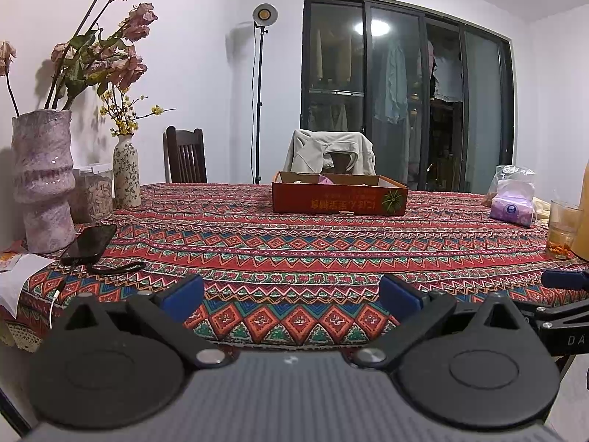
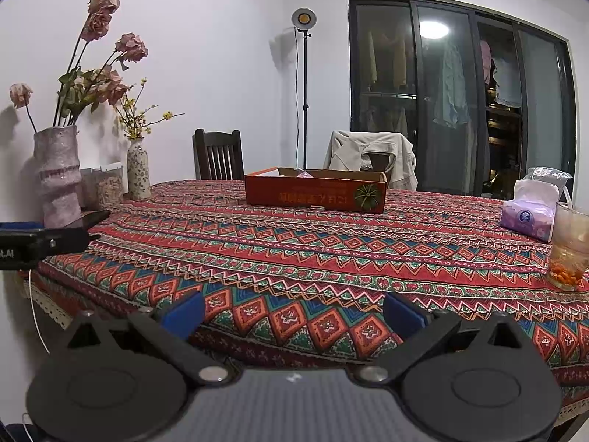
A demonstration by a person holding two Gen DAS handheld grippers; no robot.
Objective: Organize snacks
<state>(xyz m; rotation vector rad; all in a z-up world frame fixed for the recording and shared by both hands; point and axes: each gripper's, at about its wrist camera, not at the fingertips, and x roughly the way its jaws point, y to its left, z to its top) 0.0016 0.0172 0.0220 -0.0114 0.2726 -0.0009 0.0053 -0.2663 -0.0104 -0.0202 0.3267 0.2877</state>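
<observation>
Your left gripper point(image 1: 291, 296) and right gripper point(image 2: 292, 313) both hang released and empty over the near edge of the bench point(image 1: 294, 254). The box point(image 1: 338, 199) sits far across it; its contents are too small to tell. Only your left view shows the phone point(image 1: 90, 243); your right view shows the glass point(image 2: 568, 250) in full.

Bare tablecloth point(image 1: 294, 250) lies open from the near edge to the cardboard box point(image 1: 338, 199); vases point(image 1: 42, 180) and phone point(image 1: 90, 243) flank left, tissue pack point(image 2: 530, 217) and glass point(image 2: 568, 250) right.
</observation>
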